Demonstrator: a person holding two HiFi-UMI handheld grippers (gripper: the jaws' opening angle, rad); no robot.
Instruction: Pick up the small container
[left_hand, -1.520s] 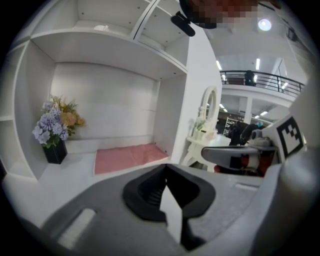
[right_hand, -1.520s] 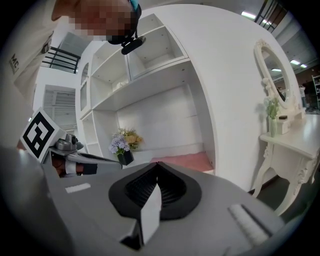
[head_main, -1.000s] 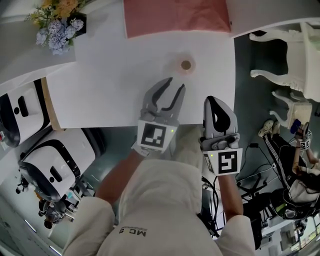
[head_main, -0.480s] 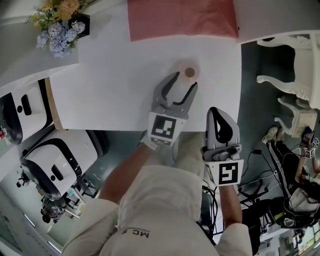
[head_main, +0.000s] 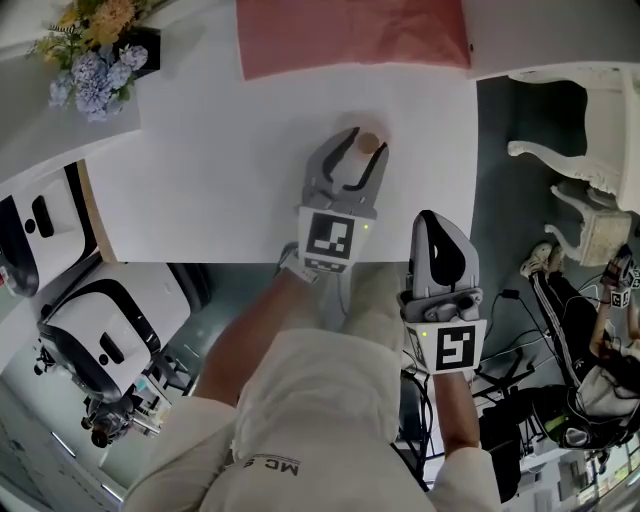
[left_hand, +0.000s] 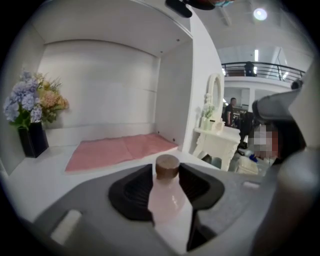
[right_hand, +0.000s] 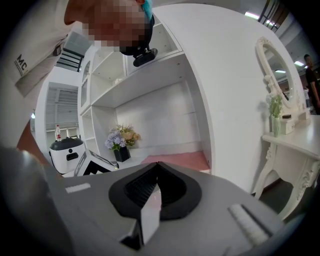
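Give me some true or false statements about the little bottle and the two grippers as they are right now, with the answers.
1. The small container stands between the left gripper's jaws. True; the jaws are closing around it.
2. The right gripper's jaws are wide apart. False: they are together, with nothing between them.
3. The container lies on the pink cloth. False: it stands upright on the white table, short of the cloth.
4. The container has a brown cap. True.

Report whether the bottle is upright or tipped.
Upright: the bottle stands with its brown cap on top, between the closing jaws of the left gripper.
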